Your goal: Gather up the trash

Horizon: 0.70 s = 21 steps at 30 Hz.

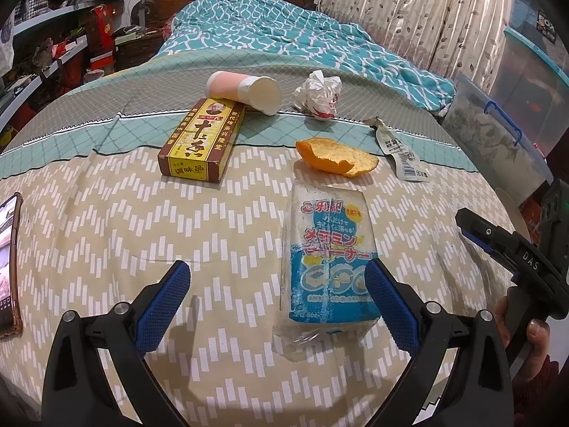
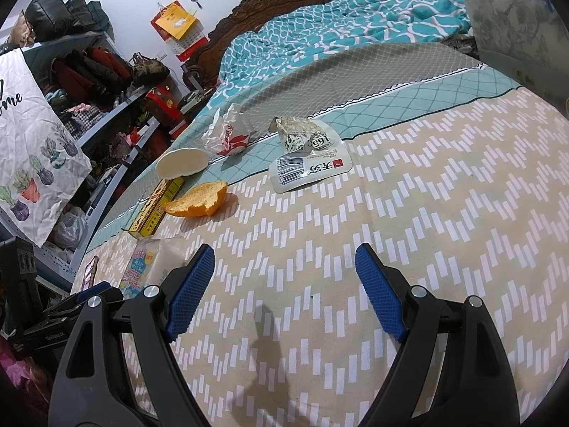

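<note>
Beige bedsheet (image 1: 106, 213) with white zigzag dashes is carrying all of the scattered trash. Left tool (image 1: 275, 295) is hovering low over the bed with its blue pads standing apart, gripping nothing; a clear sponge packet (image 1: 329, 249) printed in blue is lying just ahead, its near end reaching between the pads and close to the right-hand one. Beyond the packet, an orange peel (image 1: 334, 160) is resting cupped side up. Farther back and to the left, a brown-and-yellow box (image 1: 202, 140) is lying flat, and a paper cup (image 1: 245, 90) on its side is touching the box's far end. A crumpled wrapper (image 1: 318, 94) is sitting beside the cup, and a flattened pouch (image 1: 400, 151) with a barcode is lying to the right of the peel. A phone (image 1: 9, 267) is lying at the left edge.

Right tool (image 2: 284, 281) is also hanging over bare sheet with its pads apart and nothing between them. From its view the pouch (image 2: 309, 162) is lying ahead, well apart from the pads, with the peel (image 2: 197, 201), box (image 2: 156, 208), cup (image 2: 181, 163) and wrapper (image 2: 229, 135) ranged to the left. A teal quilt (image 2: 338, 32) is bunching at the bed's far end, and a plastic bin (image 2: 512, 28) is standing at the right.
</note>
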### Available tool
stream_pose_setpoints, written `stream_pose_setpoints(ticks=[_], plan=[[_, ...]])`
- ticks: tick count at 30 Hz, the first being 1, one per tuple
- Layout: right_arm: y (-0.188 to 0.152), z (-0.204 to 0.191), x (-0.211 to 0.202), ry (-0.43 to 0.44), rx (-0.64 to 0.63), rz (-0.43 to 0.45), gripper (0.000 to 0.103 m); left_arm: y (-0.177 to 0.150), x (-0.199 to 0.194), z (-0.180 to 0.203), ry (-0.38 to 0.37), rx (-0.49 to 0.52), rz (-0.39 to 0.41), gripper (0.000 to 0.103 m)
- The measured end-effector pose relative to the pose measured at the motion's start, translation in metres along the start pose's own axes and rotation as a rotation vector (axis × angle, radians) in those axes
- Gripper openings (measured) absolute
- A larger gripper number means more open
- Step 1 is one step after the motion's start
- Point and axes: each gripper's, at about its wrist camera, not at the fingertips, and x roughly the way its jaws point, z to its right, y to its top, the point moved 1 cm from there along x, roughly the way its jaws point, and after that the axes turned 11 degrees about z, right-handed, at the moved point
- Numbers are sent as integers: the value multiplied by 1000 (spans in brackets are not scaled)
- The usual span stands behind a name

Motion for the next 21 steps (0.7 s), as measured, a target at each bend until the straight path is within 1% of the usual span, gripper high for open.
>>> stream_pose_setpoints(ticks=[21], plan=[[1, 1, 1, 4, 7, 2, 81, 2, 0, 9, -32, 24, 16, 95]])
